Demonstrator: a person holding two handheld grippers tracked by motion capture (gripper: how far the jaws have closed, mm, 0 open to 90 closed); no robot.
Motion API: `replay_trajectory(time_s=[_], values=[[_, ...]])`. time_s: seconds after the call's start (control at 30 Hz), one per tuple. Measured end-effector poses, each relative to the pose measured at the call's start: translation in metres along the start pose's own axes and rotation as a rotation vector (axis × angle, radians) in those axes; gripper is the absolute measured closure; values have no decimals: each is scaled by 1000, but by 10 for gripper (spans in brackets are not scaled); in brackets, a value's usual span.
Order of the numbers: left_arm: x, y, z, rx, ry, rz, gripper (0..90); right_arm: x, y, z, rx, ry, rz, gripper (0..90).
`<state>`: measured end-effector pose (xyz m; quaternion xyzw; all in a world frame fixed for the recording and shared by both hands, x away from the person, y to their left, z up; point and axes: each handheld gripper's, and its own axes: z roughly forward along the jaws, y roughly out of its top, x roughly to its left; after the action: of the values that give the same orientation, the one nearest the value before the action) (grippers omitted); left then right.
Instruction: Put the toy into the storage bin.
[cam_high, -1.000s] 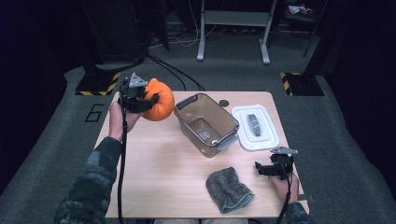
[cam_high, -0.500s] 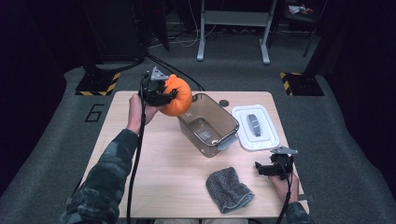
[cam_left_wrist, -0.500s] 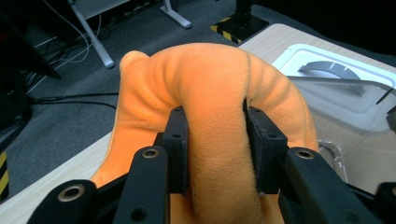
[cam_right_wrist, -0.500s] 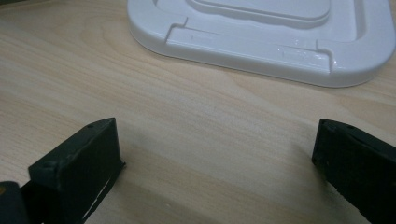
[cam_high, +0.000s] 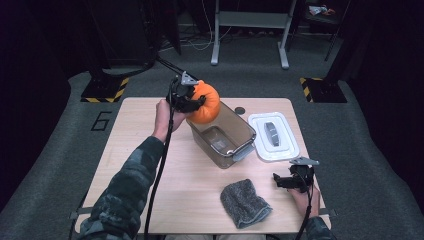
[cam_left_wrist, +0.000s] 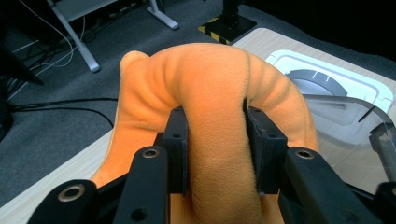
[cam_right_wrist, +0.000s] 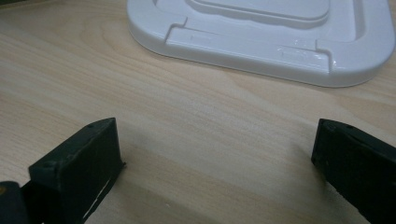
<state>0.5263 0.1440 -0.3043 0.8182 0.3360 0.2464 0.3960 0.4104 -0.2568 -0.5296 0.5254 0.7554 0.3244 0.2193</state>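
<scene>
While the clear container (cam_high: 223, 139) sits empty mid-counter, its white lid (cam_high: 273, 136) lying just right, the left gripper (cam_high: 186, 97) holds the orange plush pumpkin (cam_high: 205, 102) above its far-left rim. Left gripper view: fingers (cam_left_wrist: 179, 154) pinch a pumpkin rib. Right gripper view: fingers (cam_right_wrist: 77, 170) spread wide, empty, near the lid.

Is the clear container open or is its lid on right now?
Open. The clear container has no cover; its white lid lies flat on the table beside it, while the left gripper holds the orange plush pumpkin over its rim.
</scene>
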Motion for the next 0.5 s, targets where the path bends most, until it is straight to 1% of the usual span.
replay_trajectory(time_s=[0.17, 0.2, 0.23, 0.27, 0.37, 0.4, 0.5], values=[[-7, 3, 11, 8, -4, -3, 649, 0, 0, 0, 0, 0, 0, 4], [-8, 4, 12, 17, -5, 5, 649, 0, 0, 0, 0, -1, 1, 4], [-9, 4, 16, 13, -7, -3, 649, 0, 0, 0, 0, 0, 0, 4], [-10, 4, 17, 21, -10, 3, 649, 0, 0, 0, 0, 0, 0, 4], [-15, 1, 24, 21, -19, -10, 648, 0, 0, 0, 0, 0, 1, 5], [-16, 0, 25, 25, -21, -3, 648, 0, 0, 0, 0, 0, 0, 5], [-18, -1, 29, 38, -28, -8, 647, 0, 0, 0, 0, 0, 1, 4]])
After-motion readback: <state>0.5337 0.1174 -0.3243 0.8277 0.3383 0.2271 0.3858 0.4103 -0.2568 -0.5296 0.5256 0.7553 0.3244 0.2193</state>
